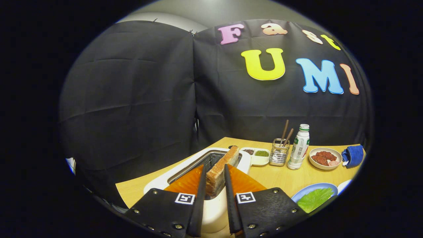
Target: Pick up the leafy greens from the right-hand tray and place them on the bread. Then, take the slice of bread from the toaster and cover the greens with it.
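A thick slice of toasted bread (222,167) stands on edge between my fingers, directly over the slot of the white toaster (165,180). My gripper (214,168) is shut on the slice, one finger pressing on each flat side. The slice's lower end is hidden behind the fingers, so I cannot tell whether it is still in the slot. To the right of the fingers, close by, a leafy green (314,199) lies on a blue plate (305,191); what lies under the leaf is hidden.
Beyond the toaster on the wooden table (277,177) stand a white seasoning dish (259,157), a wire holder with chopsticks (279,153), a white bottle (299,148), a bowl of red food (325,158) and a blue cloth (353,155). The black booth wall stands close behind.
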